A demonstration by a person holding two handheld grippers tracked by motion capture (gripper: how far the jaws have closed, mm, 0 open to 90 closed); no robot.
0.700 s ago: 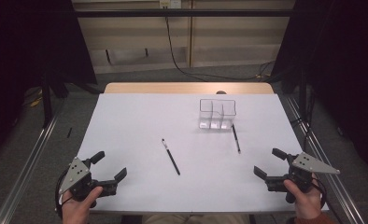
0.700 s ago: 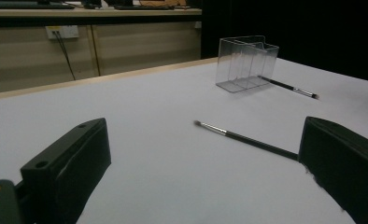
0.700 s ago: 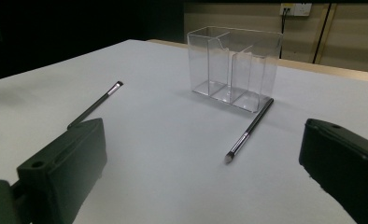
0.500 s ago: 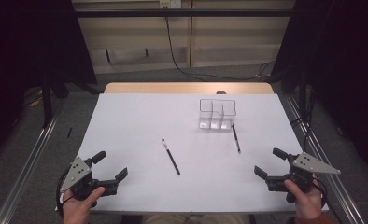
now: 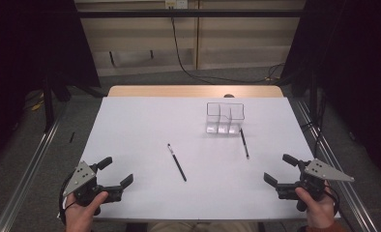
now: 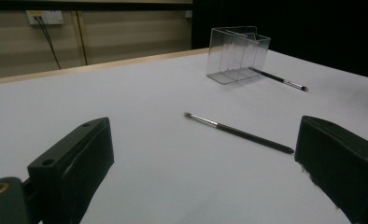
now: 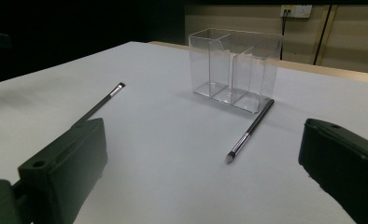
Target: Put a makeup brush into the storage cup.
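Two thin black makeup brushes (image 5: 177, 162) (image 5: 244, 143) lie flat by a clear plastic box (image 5: 225, 116); both grippers (image 5: 115, 177) (image 5: 278, 170) stay put, jaws wide open, empty.

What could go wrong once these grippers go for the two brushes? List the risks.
1. Both brushes are thin and lie flat on the white table; open jaws may slide over the middle brush or roll it away.
2. The right brush has one end at the foot of the clear organizer; the right gripper could knock that light box.
3. The left gripper sits far from either brush, so a long reach follows.
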